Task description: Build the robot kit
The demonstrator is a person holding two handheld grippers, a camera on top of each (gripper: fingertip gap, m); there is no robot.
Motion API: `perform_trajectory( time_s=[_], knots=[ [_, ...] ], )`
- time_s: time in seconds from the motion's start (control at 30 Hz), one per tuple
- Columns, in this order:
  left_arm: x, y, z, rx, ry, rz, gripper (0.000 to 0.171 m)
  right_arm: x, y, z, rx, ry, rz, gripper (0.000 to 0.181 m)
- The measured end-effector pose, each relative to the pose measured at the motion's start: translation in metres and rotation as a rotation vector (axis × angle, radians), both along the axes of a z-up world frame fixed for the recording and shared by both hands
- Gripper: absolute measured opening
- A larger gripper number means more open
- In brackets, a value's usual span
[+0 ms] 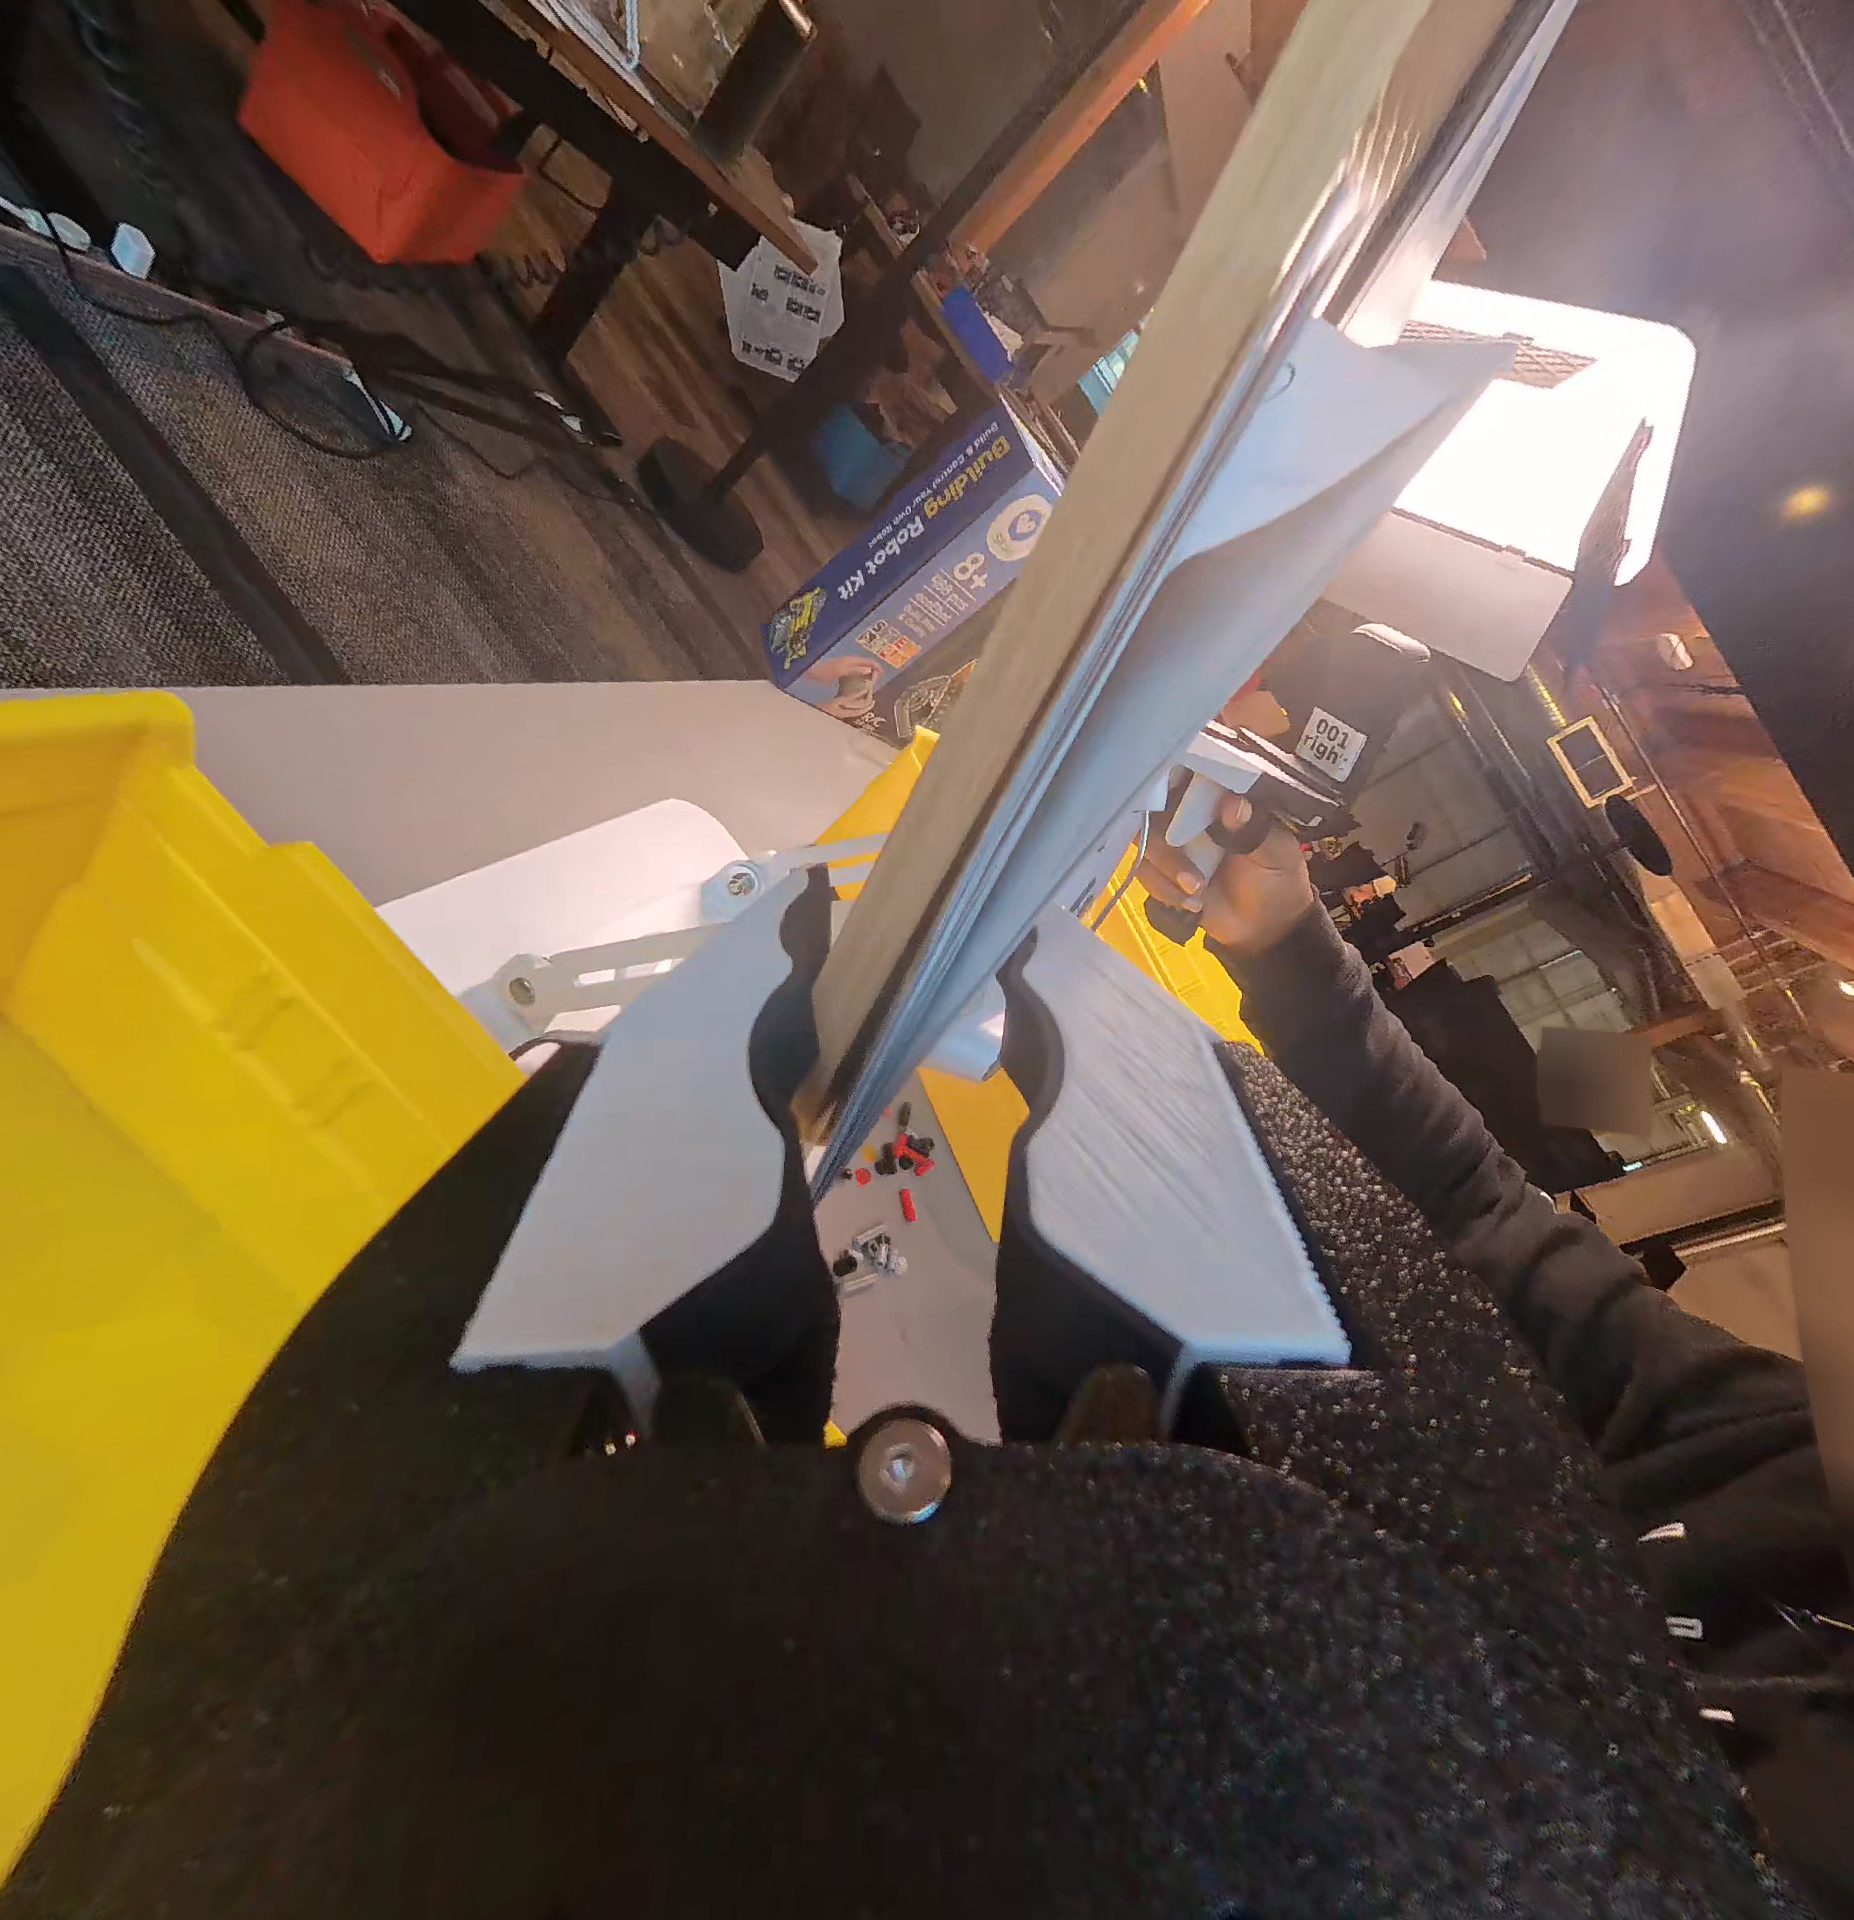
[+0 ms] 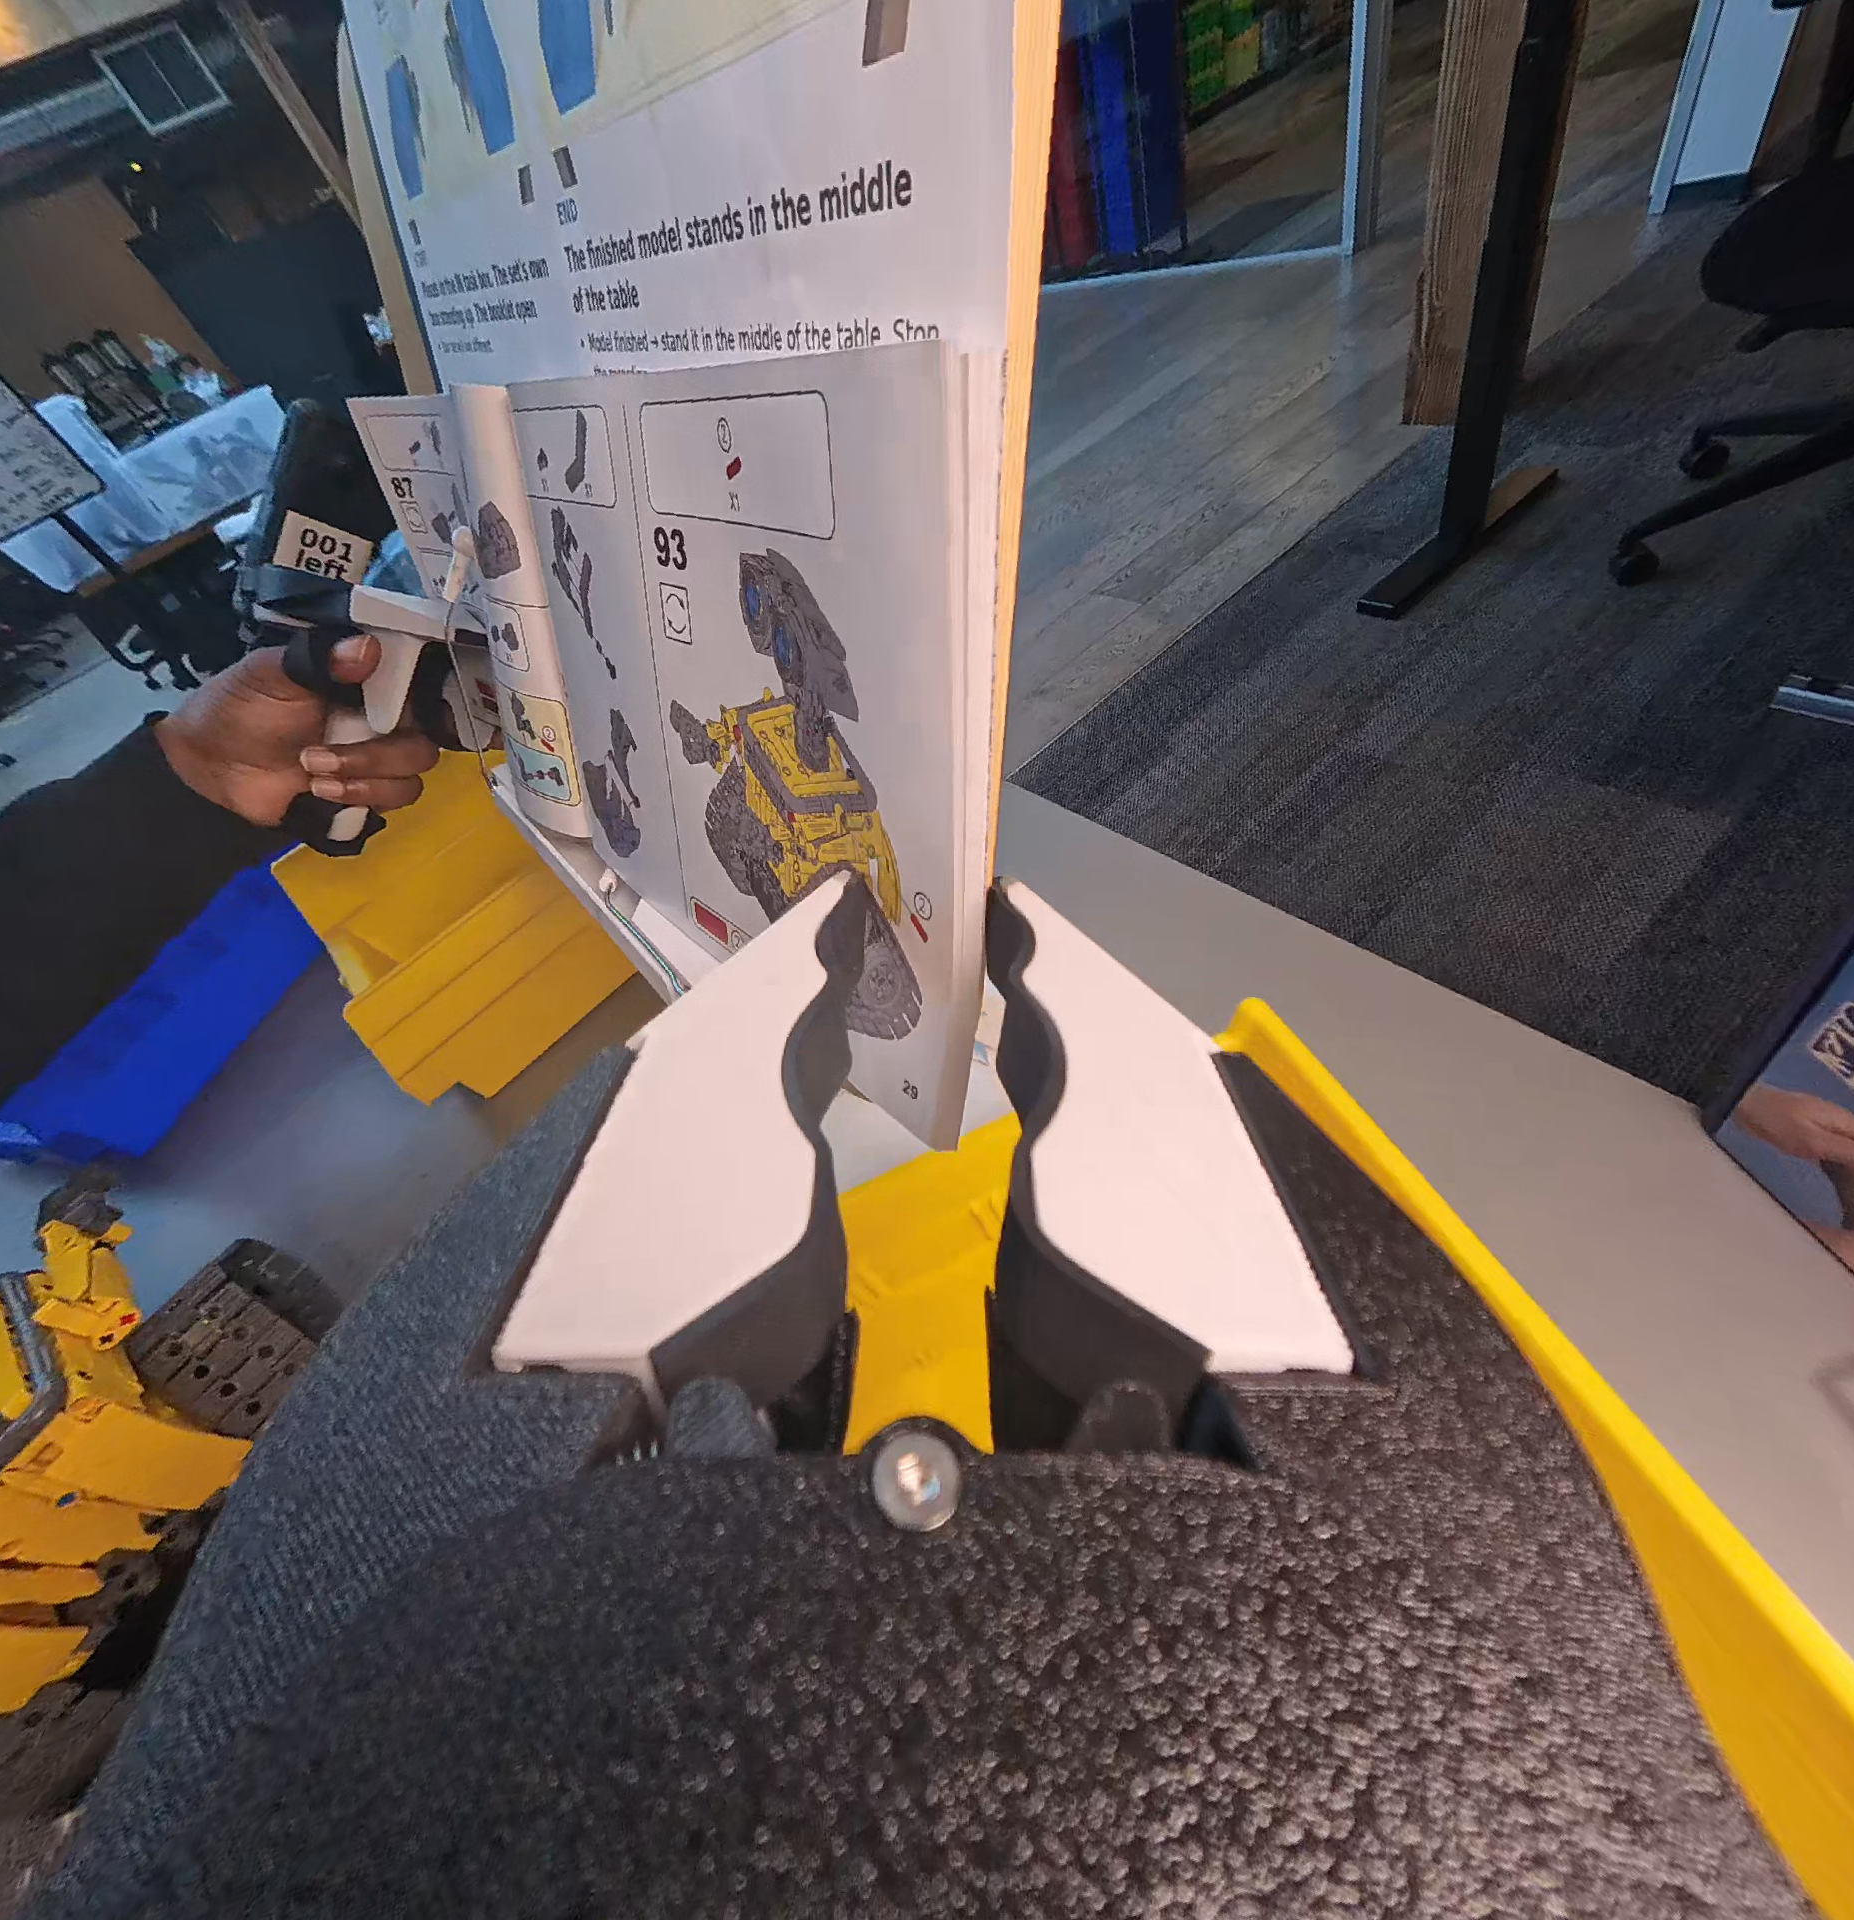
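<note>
An open instruction booklet leans on an upright wooden board with a printed sheet above it. My right gripper straddles the booklet's right edge. One finger is in front of the page and the other behind the board, closed down onto them. My left gripper is closed on the opposite edge, with the board and the pages between its pads. A hand holds the left gripper's handle in the right wrist view. A hand holds the right gripper in the left wrist view.
Yellow bins flank the board on the grey table. A blue bin and a yellow-black brick robot sit at the left. Small loose parts lie below. A blue kit box stands behind. A white stand ledge sticks out.
</note>
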State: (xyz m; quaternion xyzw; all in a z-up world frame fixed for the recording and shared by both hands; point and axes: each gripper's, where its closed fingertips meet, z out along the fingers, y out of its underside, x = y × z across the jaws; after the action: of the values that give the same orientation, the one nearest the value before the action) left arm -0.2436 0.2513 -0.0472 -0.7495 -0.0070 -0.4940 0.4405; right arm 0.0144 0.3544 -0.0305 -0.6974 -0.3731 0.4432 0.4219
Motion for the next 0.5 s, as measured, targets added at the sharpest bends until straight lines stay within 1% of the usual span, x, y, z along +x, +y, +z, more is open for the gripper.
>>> perform_trajectory(
  time_s=[0.5],
  knots=[
    [0.013, -0.031, 0.000, -0.017, -0.005, -0.025, 0.031, 0.019, -0.037, 0.000, -0.029, -0.028, 0.003, 0.022]
  ],
)
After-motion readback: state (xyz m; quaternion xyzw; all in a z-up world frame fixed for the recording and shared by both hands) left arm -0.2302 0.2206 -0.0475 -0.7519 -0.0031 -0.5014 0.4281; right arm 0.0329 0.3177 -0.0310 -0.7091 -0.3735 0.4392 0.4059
